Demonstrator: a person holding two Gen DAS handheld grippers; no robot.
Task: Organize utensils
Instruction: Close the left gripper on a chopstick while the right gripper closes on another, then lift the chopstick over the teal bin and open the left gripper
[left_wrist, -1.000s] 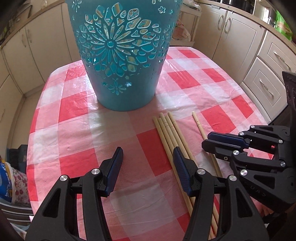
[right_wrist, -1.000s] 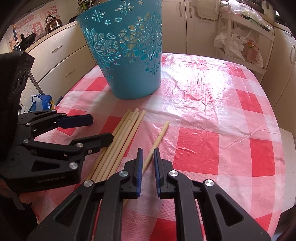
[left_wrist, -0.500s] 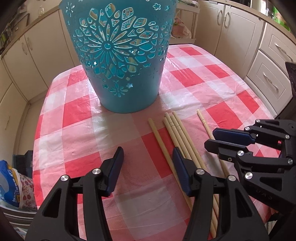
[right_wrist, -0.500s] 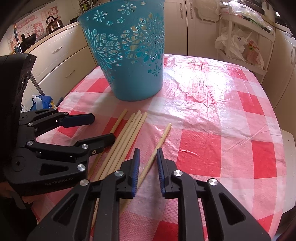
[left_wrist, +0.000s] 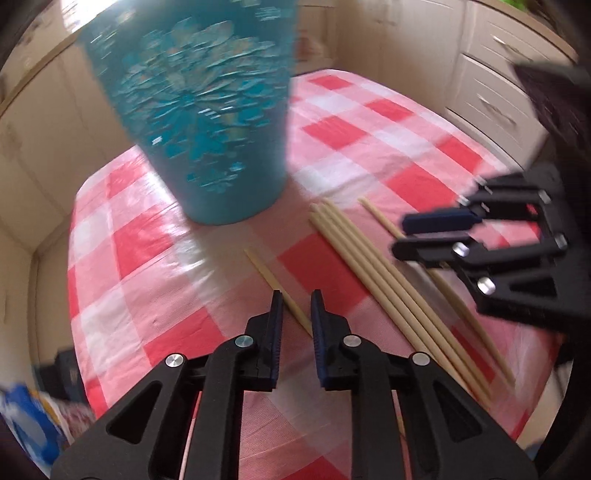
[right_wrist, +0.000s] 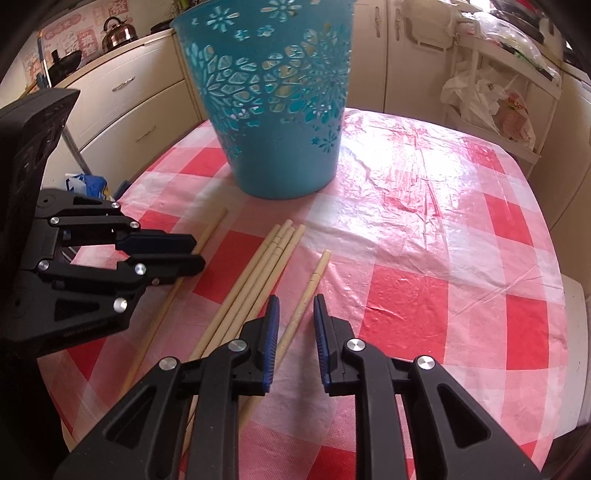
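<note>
About 6 chopsticks (right_wrist: 258, 273), 1 basket (right_wrist: 273, 110)

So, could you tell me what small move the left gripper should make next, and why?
Probably close the left gripper on the single chopstick. Its fingers sit either side of the stick's near end with gaps visible, so nothing is gripped yet. The stick lies flat on the checked tablecloth, apart from the bundle of chopsticks, with the teal basket just beyond.

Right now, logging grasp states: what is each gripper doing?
Left gripper: jaws partly open around a single chopstick, not clamped.
Right gripper: jaws partly open around another single chopstick, not clamped.
</note>
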